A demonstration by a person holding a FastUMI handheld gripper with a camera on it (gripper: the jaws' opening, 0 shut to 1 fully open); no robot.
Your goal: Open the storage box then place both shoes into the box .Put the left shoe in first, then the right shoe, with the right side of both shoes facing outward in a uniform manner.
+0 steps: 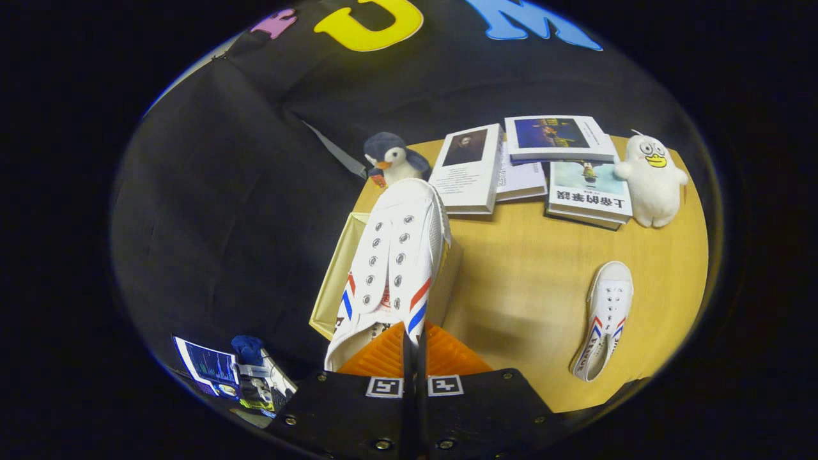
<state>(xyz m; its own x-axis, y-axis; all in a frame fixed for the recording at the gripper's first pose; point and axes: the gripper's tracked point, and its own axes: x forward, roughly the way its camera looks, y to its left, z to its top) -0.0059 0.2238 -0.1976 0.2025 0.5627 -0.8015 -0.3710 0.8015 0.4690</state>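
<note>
Gripper (414, 348) pinching the shoe (393, 255) at its heel collar, toe at 12 o'clock over the storage box (332, 281); canvas looks light and floppy, so grip near the stiffer heel.

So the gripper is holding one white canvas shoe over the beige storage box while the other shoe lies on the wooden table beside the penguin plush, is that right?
Not quite: in the gripper view the gripper holds one white canvas shoe over the beige storage box, but the other shoe lies nearer the white duck plush.

Wooden table (530, 281) bears books (556, 137), penguin (391, 160), duck (652, 182), shoe (604, 319), box (332, 281).
</note>
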